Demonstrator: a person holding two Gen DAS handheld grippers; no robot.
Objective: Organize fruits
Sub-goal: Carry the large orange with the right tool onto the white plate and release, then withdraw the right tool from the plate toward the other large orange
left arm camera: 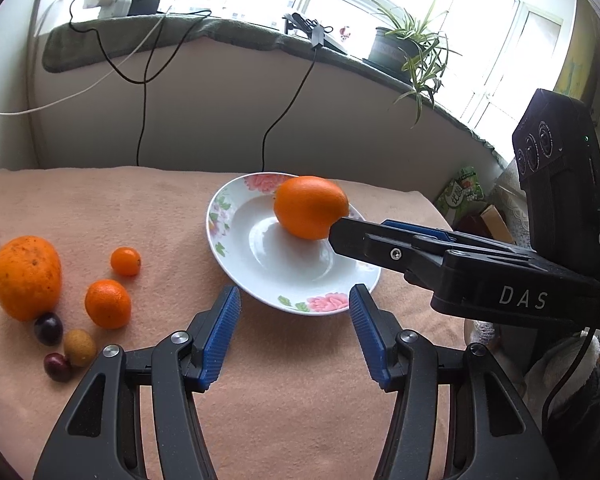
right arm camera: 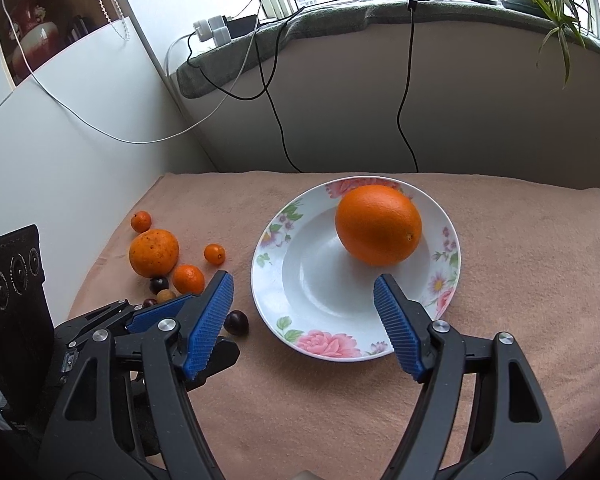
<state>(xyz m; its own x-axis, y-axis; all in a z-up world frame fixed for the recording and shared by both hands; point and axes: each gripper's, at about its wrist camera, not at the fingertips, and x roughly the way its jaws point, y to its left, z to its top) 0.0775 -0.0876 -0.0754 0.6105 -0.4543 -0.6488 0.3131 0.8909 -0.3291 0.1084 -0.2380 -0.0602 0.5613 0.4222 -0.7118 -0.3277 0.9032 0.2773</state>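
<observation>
Both grippers stand with jaws apart and nothing between the pads. At the near left of the peach-coloured cloth (right arm camera: 340, 420), the left gripper (left arm camera: 295, 322) hovers just short of the plate's near rim. Beyond its left finger, by the cloth's left edge, lies a cluster of loose fruit: a big speckled orange (right arm camera: 154, 252), three small mandarins (right arm camera: 188, 279), a tan longan (right arm camera: 166, 295) and dark round fruits (right arm camera: 236, 322). Right of them, the flowered white plate (right arm camera: 320, 344) sits mid-cloth. The right gripper (right arm camera: 304, 322) hangs over the plate's near rim, jaws spread, clear of the smooth orange (right arm camera: 378, 224), which rests in the plate's far right part, just ahead of the right finger. That orange is slightly oval, long axis running roughly left to right, its small navel dot facing the near right.
</observation>
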